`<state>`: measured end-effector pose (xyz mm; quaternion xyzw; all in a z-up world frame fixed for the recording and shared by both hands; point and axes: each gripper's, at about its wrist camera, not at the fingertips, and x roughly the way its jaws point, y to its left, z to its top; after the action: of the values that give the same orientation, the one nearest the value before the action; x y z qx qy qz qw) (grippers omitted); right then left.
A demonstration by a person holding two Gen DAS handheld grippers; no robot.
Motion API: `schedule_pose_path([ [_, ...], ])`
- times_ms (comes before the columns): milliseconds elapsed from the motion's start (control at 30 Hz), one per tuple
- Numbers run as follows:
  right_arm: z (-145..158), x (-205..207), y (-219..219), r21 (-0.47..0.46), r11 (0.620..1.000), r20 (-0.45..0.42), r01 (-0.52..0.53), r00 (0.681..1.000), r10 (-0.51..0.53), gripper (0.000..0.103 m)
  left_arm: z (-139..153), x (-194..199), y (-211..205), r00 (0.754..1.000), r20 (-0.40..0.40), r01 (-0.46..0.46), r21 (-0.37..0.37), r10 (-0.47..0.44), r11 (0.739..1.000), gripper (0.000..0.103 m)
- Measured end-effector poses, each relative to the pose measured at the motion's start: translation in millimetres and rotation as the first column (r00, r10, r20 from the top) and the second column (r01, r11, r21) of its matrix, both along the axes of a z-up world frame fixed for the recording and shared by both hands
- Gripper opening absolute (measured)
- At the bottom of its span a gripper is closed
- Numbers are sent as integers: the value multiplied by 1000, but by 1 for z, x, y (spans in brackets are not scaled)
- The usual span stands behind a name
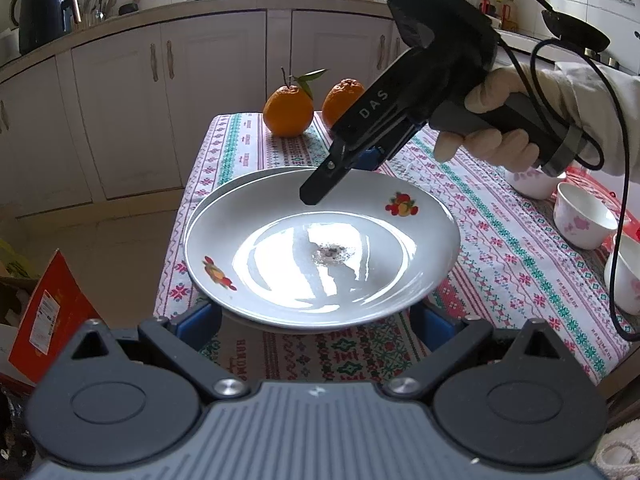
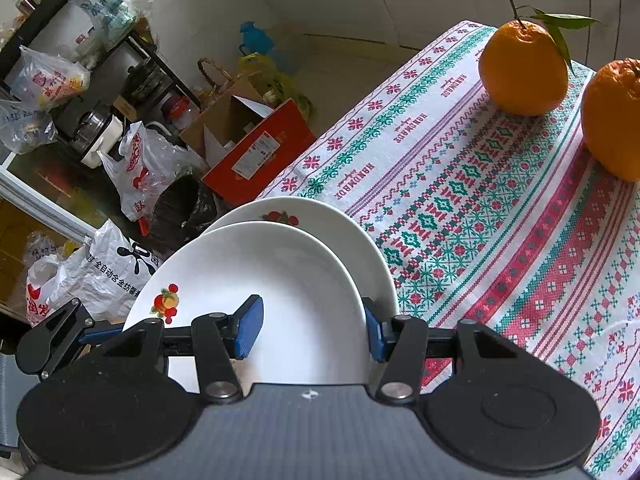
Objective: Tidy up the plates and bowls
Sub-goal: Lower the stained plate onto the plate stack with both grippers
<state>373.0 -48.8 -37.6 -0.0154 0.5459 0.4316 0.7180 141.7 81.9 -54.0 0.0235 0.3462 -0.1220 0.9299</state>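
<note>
Above, open right claw straddles plate

Two plates, stacked: the top plate on the lower plate. Two oranges: one with leaves, one without. Three bowls at the right: far bowl, middle bowl, near bowl.
</note>
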Motion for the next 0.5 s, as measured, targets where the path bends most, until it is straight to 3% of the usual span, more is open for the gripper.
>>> schedule_pose_path([
  [500, 9, -7, -15, 6, 1000, 16, 22, 1000, -22, 58, -4, 9, 10, 1000, -24, 10, -40, -11, 999, 99],
])
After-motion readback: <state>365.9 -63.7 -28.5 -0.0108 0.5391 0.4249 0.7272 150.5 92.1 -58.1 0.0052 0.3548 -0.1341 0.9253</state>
